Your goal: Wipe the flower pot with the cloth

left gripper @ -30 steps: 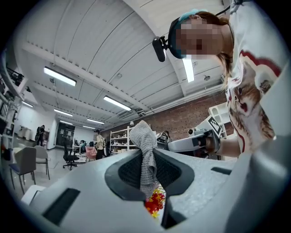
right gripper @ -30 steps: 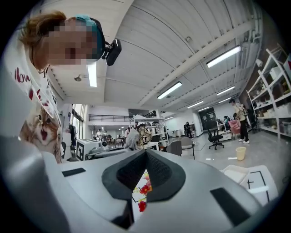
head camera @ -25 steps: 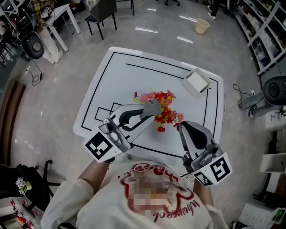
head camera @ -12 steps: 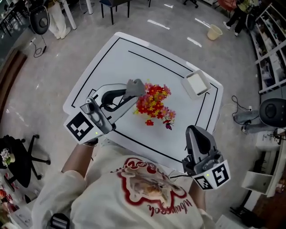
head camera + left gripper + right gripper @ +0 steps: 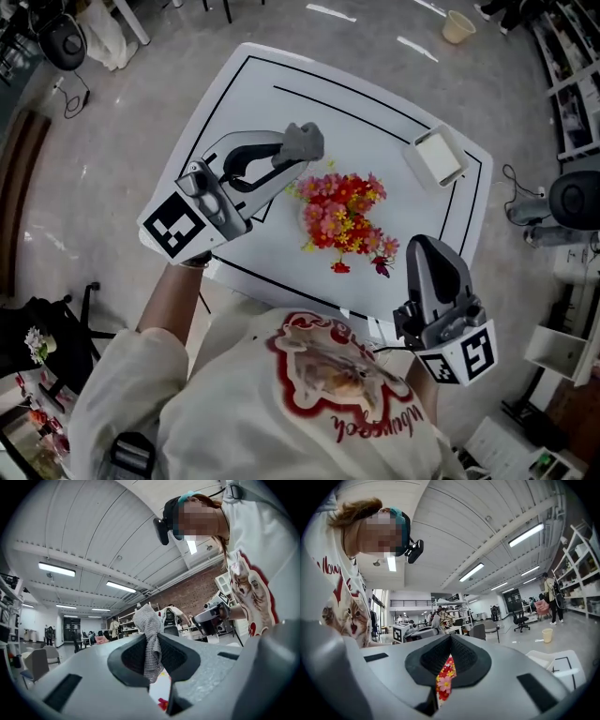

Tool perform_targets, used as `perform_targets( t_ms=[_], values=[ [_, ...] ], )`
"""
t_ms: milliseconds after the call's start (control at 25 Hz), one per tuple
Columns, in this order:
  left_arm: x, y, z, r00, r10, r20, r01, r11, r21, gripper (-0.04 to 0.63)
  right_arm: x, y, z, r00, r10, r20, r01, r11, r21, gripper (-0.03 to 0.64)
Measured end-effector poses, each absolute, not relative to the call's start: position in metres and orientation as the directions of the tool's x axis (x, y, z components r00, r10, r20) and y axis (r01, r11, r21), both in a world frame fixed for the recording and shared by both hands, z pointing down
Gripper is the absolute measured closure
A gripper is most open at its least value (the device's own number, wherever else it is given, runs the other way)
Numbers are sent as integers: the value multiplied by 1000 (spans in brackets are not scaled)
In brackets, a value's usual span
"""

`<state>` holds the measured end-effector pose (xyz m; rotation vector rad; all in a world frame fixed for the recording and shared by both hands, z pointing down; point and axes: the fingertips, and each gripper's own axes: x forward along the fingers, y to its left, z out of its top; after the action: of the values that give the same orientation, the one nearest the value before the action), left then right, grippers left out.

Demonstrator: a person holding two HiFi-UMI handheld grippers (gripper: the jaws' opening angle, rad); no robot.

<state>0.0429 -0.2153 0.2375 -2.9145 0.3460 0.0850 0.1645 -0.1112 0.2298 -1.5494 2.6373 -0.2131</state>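
A bunch of red, pink and yellow flowers [image 5: 345, 214] stands mid-table and hides most of its pot from above. My left gripper [image 5: 292, 155] is shut on a grey cloth [image 5: 307, 139], held just up and left of the blossoms without touching them. In the left gripper view the cloth [image 5: 149, 634] hangs bunched between the jaws of the left gripper [image 5: 152, 641]. My right gripper [image 5: 424, 246] sits at the lower right of the flowers, shut and holding nothing. In the right gripper view, blossoms [image 5: 444, 679] show through the slit below the right gripper's [image 5: 450, 639] closed tips.
The white table [image 5: 244, 103] carries black outline markings. A small white square tray [image 5: 439, 157] lies near its far right corner. On the floor beyond stand a beige bucket [image 5: 459, 25] and some chairs. Shelving runs along the right side.
My left gripper has pulled the cloth off the flowers, up and to their left. The right gripper has drawn back a little toward the table's near right edge.
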Motion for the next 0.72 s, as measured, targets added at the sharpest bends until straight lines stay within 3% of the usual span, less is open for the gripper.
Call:
perform_targets(
  t_ms=[360, 560, 720],
  values=[
    [82, -269, 275, 998, 67, -8, 64, -978, -198, 543, 180, -144, 234, -357, -933, 53, -926, 346, -153, 618],
    [97, -281, 297, 989, 148, -31, 142, -980, -136, 543, 178, -152, 237, -328, -942, 72, -937, 316, -147, 618],
    [109, -278, 328, 982, 185, 34, 188, -972, -138, 543, 179, -149, 243, -310, -947, 90, -944, 295, -146, 618]
  ],
)
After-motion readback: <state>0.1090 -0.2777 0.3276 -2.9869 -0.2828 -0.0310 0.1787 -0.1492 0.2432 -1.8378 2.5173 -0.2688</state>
